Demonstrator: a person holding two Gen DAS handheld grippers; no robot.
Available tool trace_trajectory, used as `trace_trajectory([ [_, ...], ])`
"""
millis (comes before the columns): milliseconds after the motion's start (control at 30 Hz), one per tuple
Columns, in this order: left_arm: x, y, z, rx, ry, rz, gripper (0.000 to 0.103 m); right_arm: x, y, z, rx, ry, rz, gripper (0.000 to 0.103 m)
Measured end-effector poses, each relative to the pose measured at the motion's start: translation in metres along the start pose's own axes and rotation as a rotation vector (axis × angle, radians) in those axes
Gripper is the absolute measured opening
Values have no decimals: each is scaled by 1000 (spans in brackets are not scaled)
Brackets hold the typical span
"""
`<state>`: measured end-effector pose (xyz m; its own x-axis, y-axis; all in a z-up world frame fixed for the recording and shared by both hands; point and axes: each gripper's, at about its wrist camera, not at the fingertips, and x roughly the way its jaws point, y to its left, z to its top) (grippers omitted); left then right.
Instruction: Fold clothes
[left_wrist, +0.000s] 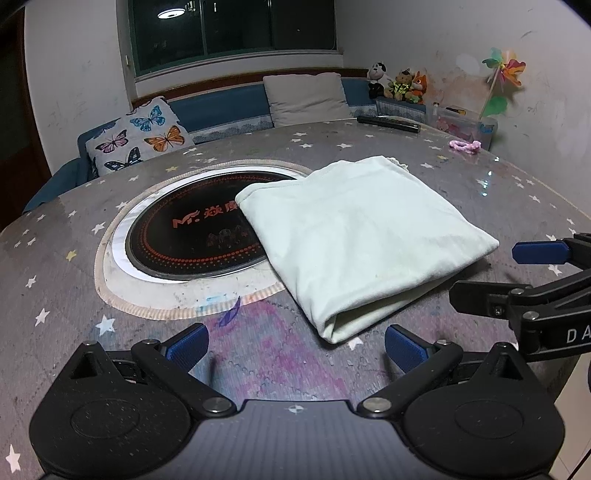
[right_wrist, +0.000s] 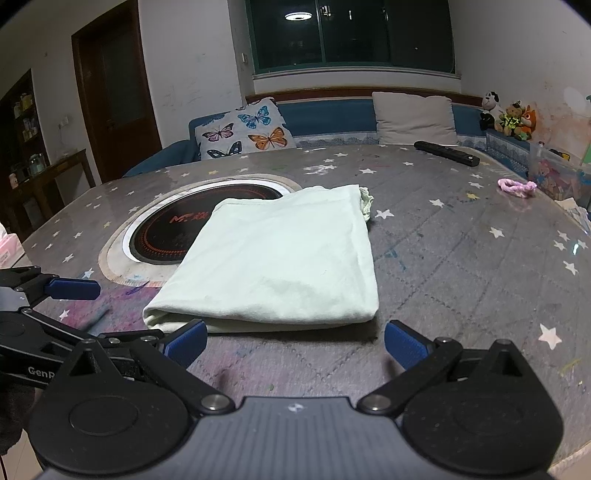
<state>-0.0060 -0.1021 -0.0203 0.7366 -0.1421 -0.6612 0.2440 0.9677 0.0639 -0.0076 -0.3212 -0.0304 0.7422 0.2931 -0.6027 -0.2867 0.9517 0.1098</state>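
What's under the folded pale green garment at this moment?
The folded pale green garment lies on the star-print table cover, its far left corner overlapping the round black cooktop. The cooktop's right portion and the garment's inner layers are hidden.

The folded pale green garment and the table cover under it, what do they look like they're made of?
The folded garment looks like soft matte knit cotton, probably jersey: it drapes limply, with rounded fold edges and faint creases. The table cover looks like star-printed quilted fabric, likely under a clear glossy sheet, since it shows lamp glints. Both grippers, left and right, are open and hold nothing.
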Motion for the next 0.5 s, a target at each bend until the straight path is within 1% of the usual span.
trace_trajectory([
  [500, 1, -1, -1, -1, 9, 2, 103, -1, 1, -2, -1, 5, 2, 103],
])
